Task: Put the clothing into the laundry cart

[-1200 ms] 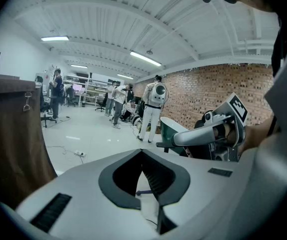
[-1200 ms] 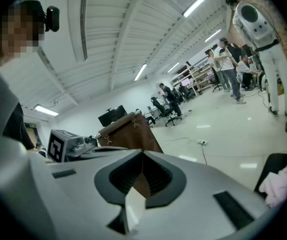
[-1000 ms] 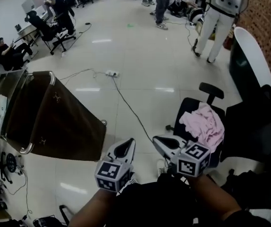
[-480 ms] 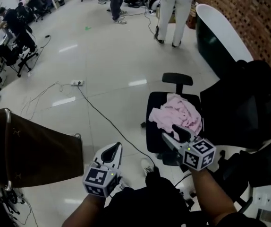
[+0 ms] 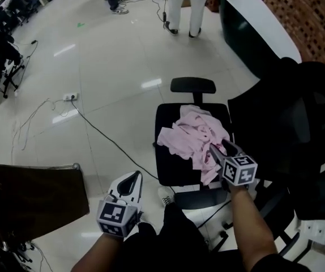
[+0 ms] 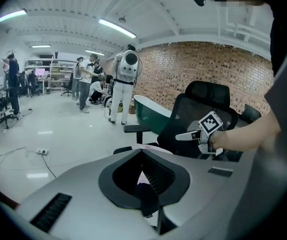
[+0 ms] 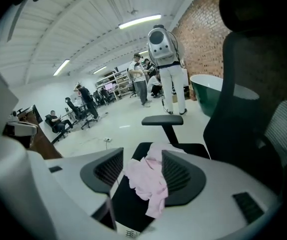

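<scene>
Right gripper [image 5: 219,147]: jaws spread, just been opening; crumpled pale-pink cloth garment [image 5: 192,136] lies between them, unpinched. Garment sits heaped and wrinkled on the black office chair seat [image 5: 171,166]. Left gripper [image 5: 133,177]: jaws pressed together, empty, left of chair.

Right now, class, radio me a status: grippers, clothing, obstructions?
Right gripper open, jaws just opened, pink garment in the gap, ungripped. Left gripper shut, empty. Garment on chair seat; laundry cart far left. Nothing blocks the garment.
</scene>
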A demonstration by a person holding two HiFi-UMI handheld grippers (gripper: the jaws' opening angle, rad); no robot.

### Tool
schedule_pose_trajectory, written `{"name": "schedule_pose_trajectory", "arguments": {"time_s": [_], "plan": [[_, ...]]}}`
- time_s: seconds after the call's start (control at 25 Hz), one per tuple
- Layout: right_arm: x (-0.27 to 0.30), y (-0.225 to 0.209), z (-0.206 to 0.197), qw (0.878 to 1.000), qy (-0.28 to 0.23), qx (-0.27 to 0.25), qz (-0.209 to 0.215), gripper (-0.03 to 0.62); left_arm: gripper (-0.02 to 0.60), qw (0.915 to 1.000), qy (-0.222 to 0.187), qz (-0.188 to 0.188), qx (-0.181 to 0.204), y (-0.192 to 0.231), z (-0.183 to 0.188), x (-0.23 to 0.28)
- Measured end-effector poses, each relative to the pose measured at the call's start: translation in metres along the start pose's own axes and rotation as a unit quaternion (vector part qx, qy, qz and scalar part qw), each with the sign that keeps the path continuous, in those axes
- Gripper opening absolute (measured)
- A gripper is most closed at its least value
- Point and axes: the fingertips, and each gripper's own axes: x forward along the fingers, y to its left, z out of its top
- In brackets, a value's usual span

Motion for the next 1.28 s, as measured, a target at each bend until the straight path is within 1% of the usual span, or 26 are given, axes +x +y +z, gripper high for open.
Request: {"name": "schedule_pose_trajectory", "arguments": {"time_s": [0.16,0.36,0.48,0.56,0.68,0.76,0.92,1.0,1.08,1.28], "plan": [[0.02,-0.014,-0.009,1.0,0.008,0.004,-0.002,0.267,0.0,0.9996,0.017,-0.022,0.0,-0.014,-0.002,0.039],[0.045,-0.034,-0.025,1.0,0.023,0.014,-0.002,0.267,0.0,0.999,0.036,-0.028,0.004,-0.016,-0.016,0.077],[0.055,-0.044,-0.03,0.999,0.026,0.019,-0.009,0.267,0.0,0.9981,0.049,-0.035,0.012,-0.017,-0.025,0.093],[0.061,-0.05,-0.033,0.999,0.028,0.017,-0.018,0.267,0.0,0.9975,0.056,-0.04,0.011,-0.019,-0.03,0.1],[0.073,-0.062,-0.04,0.999,0.036,-0.001,-0.036,0.267,0.0,0.9968,0.065,-0.045,0.007,-0.021,-0.036,0.112],[0.084,-0.074,-0.046,0.997,0.045,-0.023,-0.054,0.267,0.0,0.9967,0.066,-0.046,0.013,-0.021,-0.037,0.119],[0.106,-0.101,-0.059,0.99,0.067,-0.085,-0.093,0.268,0.0,0.9959,0.071,-0.051,0.023,-0.023,-0.045,0.129],[0.118,-0.113,-0.066,0.986,0.077,-0.105,-0.104,0.268,0.0,0.9956,0.073,-0.054,0.024,-0.023,-0.049,0.134],[0.125,-0.126,-0.072,0.984,0.083,-0.106,-0.115,0.268,0.0,0.9952,0.077,-0.056,0.022,-0.024,-0.055,0.139],[0.131,-0.154,-0.083,0.982,0.088,-0.088,-0.142,0.268,0.0,0.9936,0.092,-0.064,0.012,-0.029,-0.072,0.155]]}}
